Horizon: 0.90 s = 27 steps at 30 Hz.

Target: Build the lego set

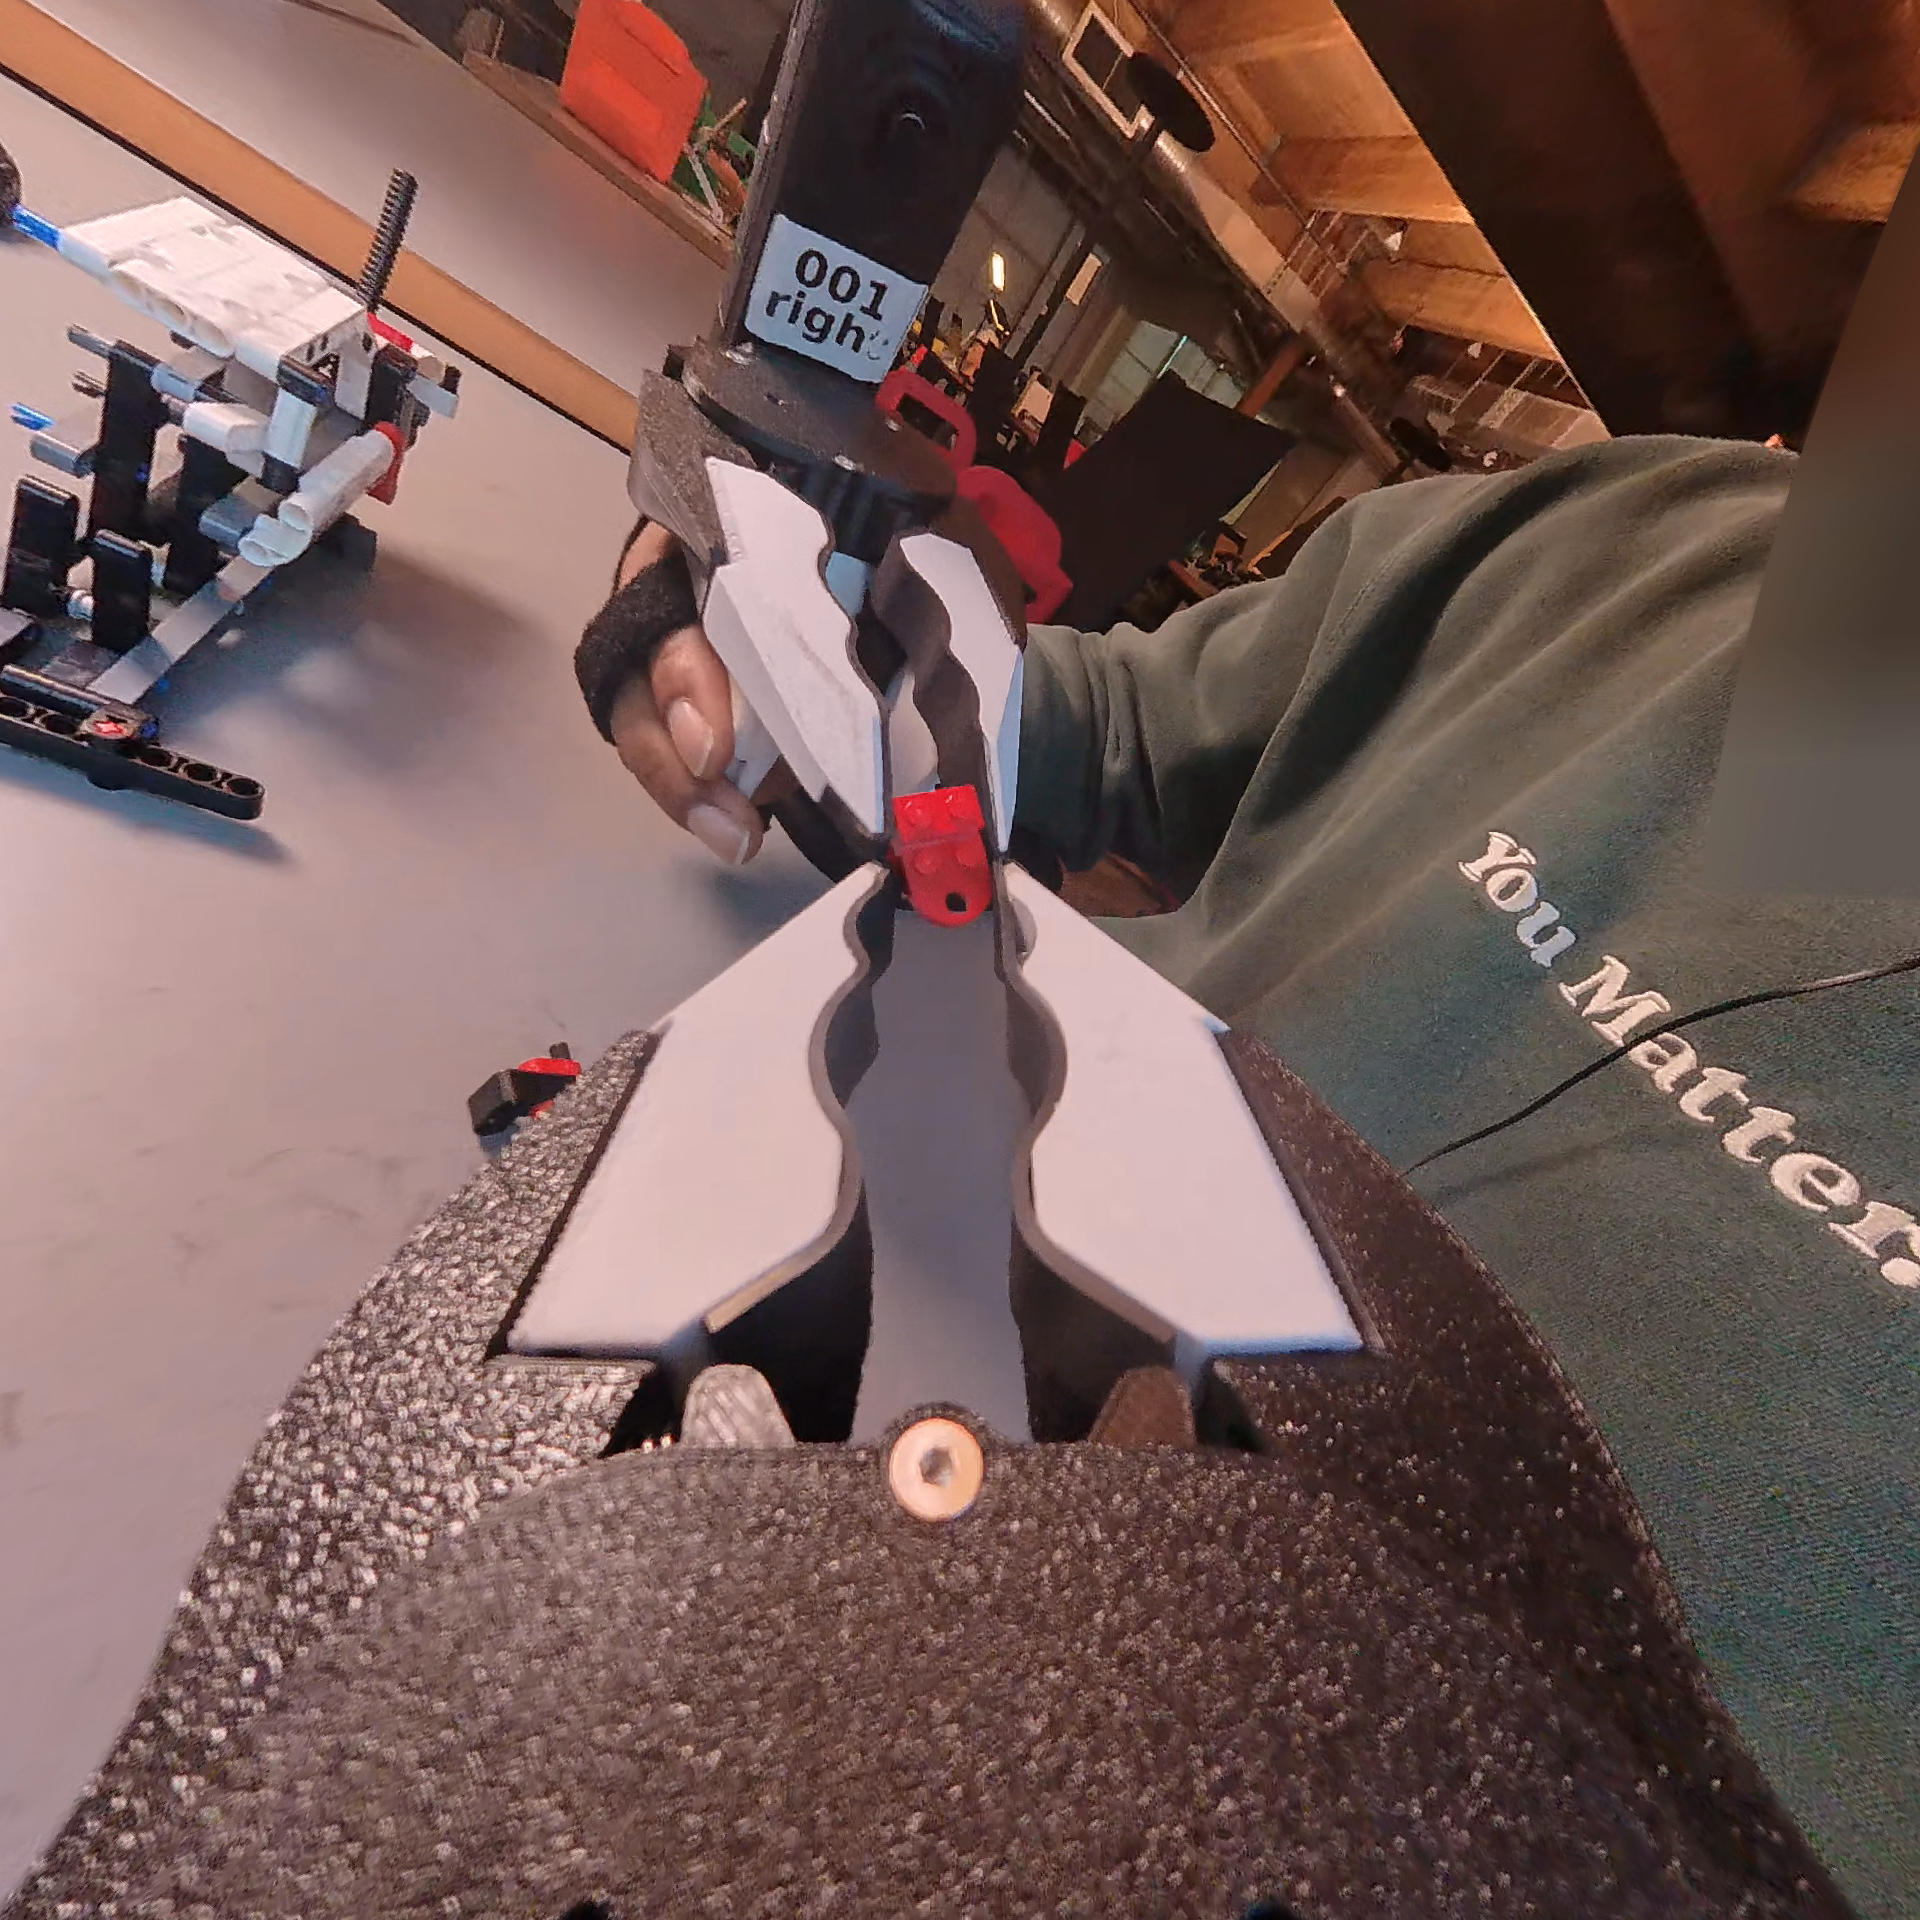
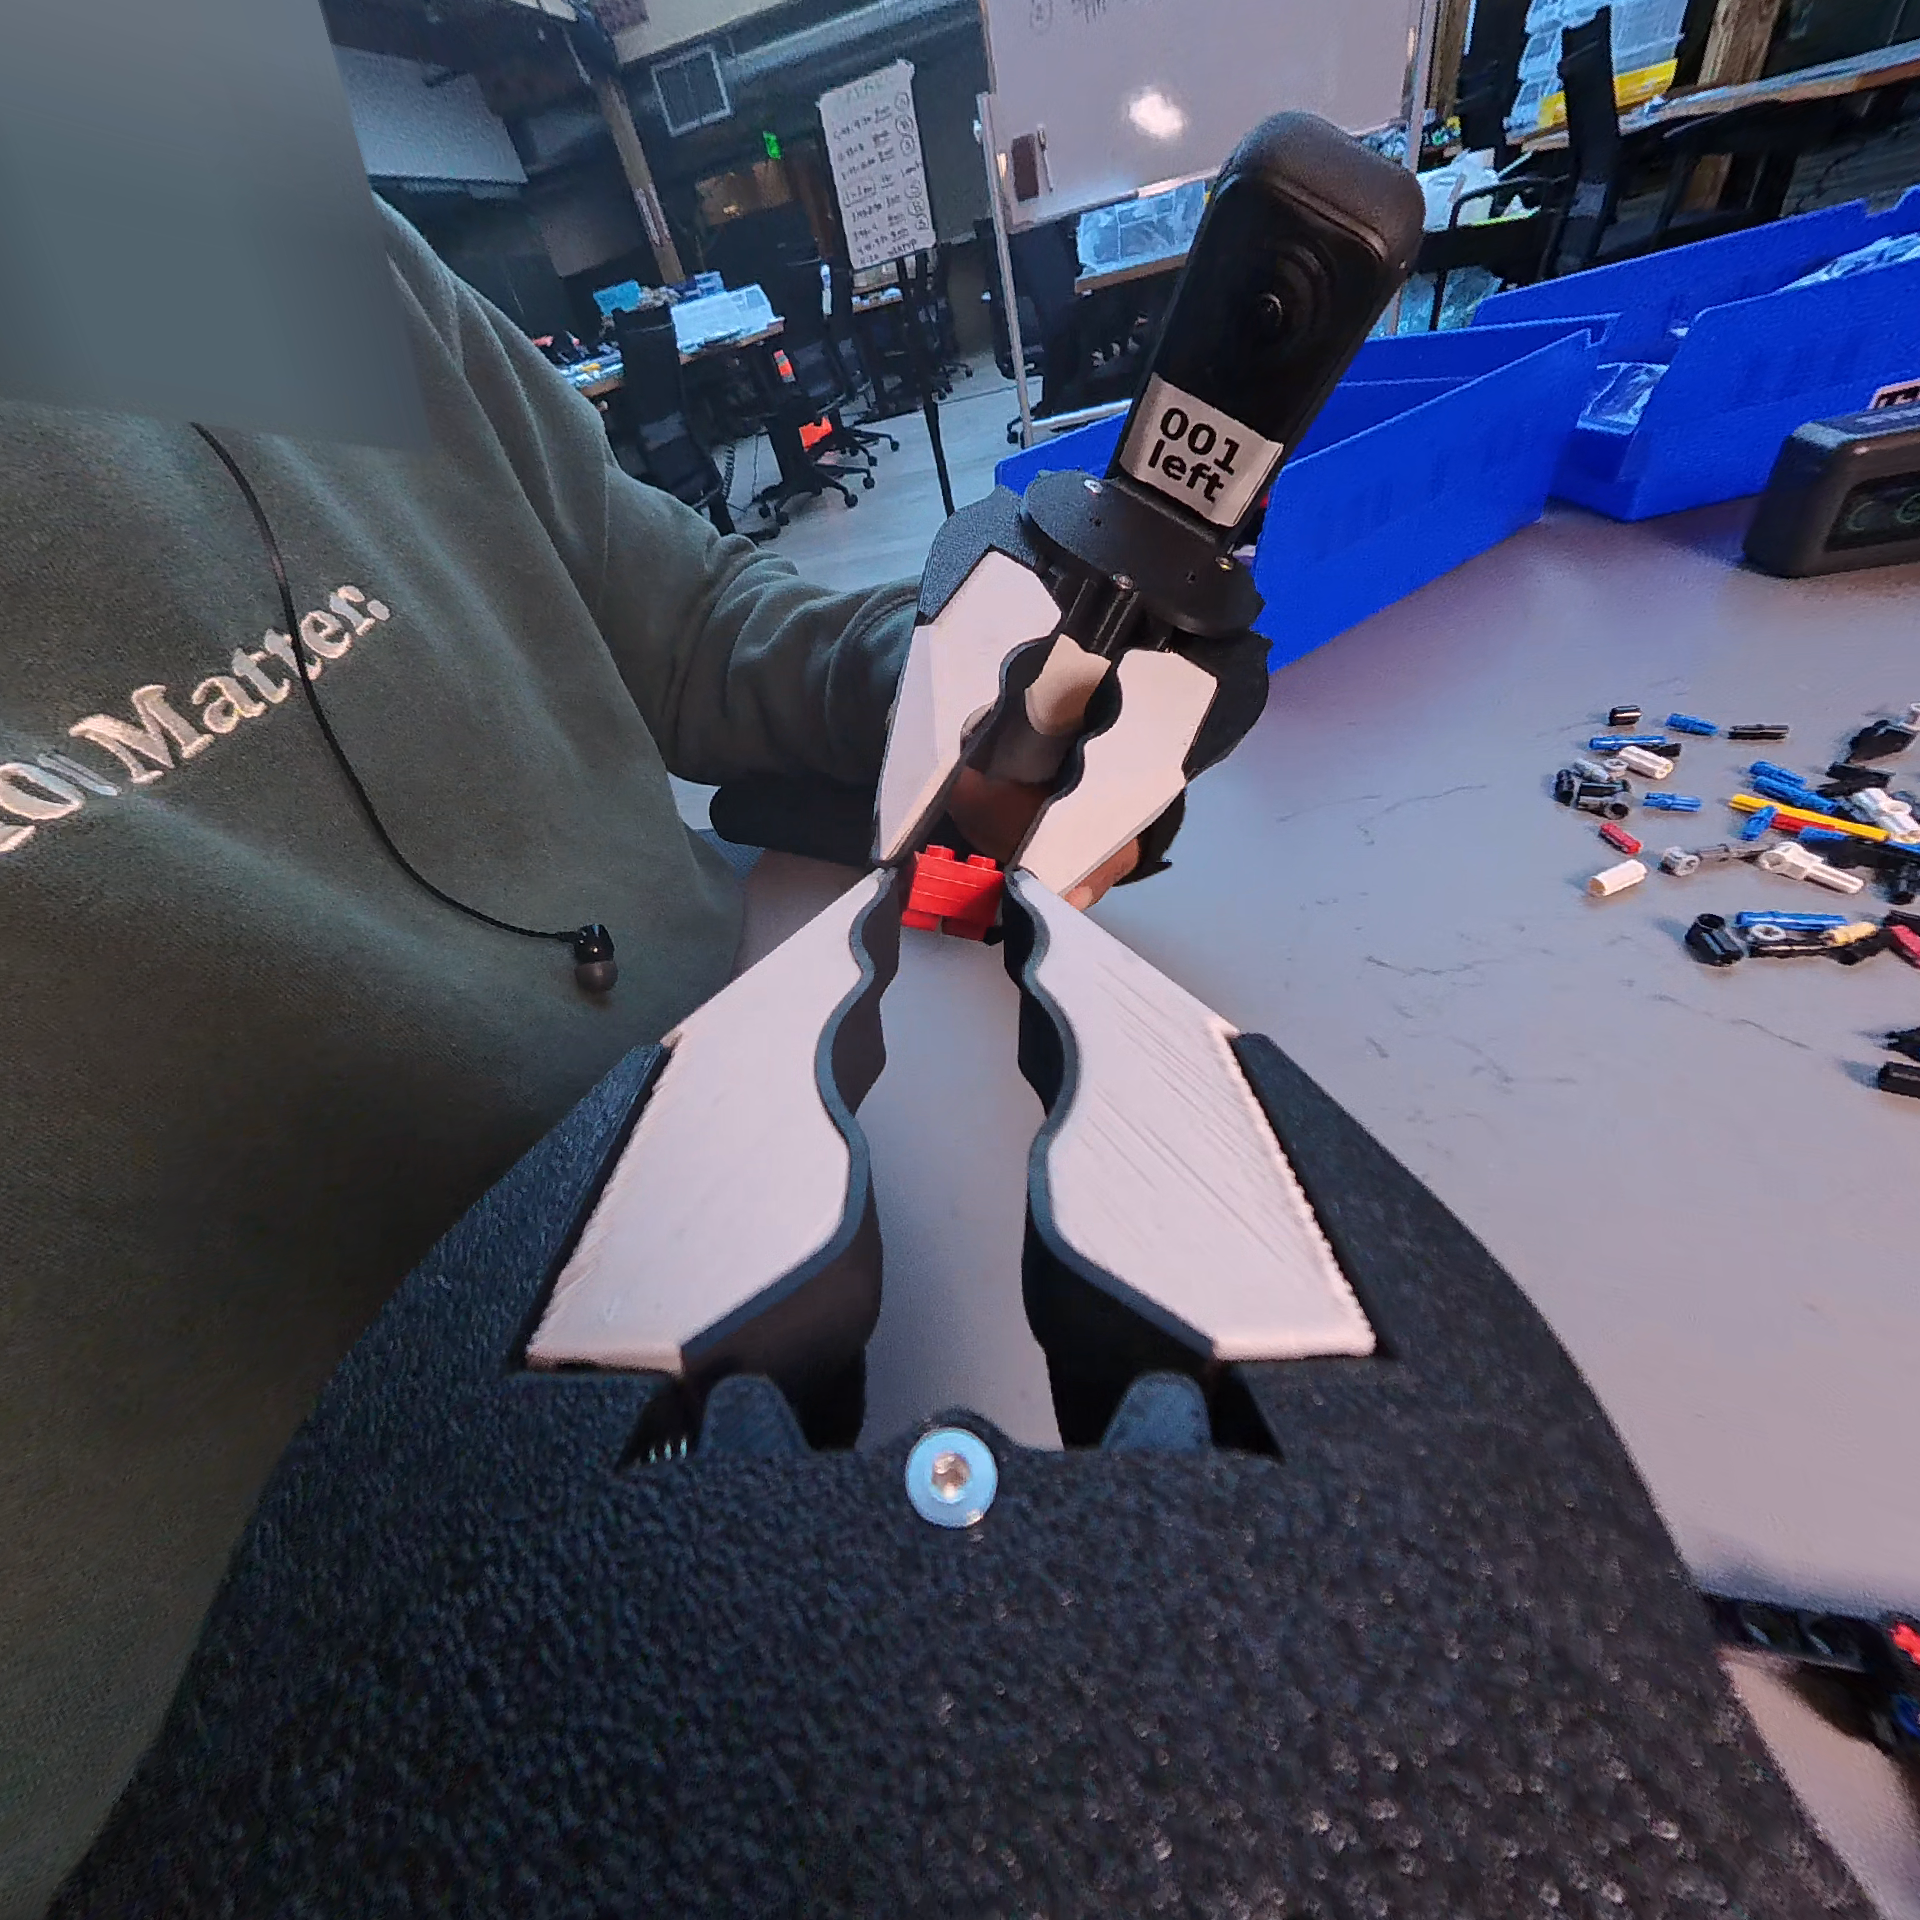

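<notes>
Two handheld grippers meeting tip to tip over a grey surface [image 2: 1455, 1039], pinching one small red piece.

Largest first: partly built white-and-black lego model [image 1: 208, 436] standing far left; loose blue, black and white lego pins [image 2: 1766, 821] scattered right. Midair between them, left gripper [image 1: 940, 883] and right gripper [image 2: 951, 883], each narrowed onto opposite ends of small red studded lego brick assembly [image 1: 940, 852]. Risk: uneven squeeze or twist, popping the bricks apart or dropping them.

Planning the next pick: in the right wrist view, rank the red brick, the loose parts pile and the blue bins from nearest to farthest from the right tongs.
1. Red brick, at the right tongs' tips.
2. Loose parts pile, on the table to the right.
3. Blue bins, behind at the upper right.
</notes>
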Motion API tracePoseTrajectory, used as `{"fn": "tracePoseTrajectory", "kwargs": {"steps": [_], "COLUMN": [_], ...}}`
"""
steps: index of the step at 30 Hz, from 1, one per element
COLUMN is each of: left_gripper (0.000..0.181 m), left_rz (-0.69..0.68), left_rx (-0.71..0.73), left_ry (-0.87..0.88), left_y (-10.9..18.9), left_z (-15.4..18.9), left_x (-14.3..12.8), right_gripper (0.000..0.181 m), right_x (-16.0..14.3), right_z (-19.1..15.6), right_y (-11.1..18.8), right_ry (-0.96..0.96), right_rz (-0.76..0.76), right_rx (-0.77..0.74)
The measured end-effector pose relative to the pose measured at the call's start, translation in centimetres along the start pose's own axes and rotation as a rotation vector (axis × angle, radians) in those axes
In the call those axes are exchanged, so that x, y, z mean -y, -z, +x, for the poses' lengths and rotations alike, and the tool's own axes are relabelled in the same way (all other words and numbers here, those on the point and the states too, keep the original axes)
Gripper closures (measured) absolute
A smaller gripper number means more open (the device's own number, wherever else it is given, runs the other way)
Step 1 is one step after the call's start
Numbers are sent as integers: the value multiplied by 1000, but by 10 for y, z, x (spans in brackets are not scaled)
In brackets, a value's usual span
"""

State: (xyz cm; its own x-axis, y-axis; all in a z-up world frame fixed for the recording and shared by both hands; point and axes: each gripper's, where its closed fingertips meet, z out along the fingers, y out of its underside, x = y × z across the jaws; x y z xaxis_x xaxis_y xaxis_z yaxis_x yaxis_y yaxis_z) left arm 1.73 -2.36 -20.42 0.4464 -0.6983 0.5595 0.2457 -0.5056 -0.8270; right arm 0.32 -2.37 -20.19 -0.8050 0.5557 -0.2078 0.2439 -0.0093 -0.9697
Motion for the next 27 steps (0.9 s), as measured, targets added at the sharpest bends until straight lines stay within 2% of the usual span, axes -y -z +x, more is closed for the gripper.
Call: {"fn": "tracePoseTrajectory", "kwargs": {"steps": [4,6,11,15,19,23,27], "left_gripper": [163,164,164,164,164,164,163], "left_rz": [5,52,227,287,275,255,193], "left_rx": [11,3,-33,-70,-85,-97,-14], "left_ry": [1,35,178,270,295,318,251], "left_y": [2,6,22,25,21,18,16], "left_z": [-2,-4,-13,-18,-18,-18,-22], "left_x": [1,8,30,35,31,27,21], "right_gripper": [162,154,152,155,164,164,165], "right_x": [1,9,19,26,22,17,8], "right_z": [3,6,23,35,36,34,33], "right_y": [1,4,5,2,-1,0,1], "right_ry": [15,45,354,533,568,563,561], "right_rz": [6,39,19,-15,-55,-78,-113], "right_rx": [-28,-62,-328,-501,-513,-489,-454]}}
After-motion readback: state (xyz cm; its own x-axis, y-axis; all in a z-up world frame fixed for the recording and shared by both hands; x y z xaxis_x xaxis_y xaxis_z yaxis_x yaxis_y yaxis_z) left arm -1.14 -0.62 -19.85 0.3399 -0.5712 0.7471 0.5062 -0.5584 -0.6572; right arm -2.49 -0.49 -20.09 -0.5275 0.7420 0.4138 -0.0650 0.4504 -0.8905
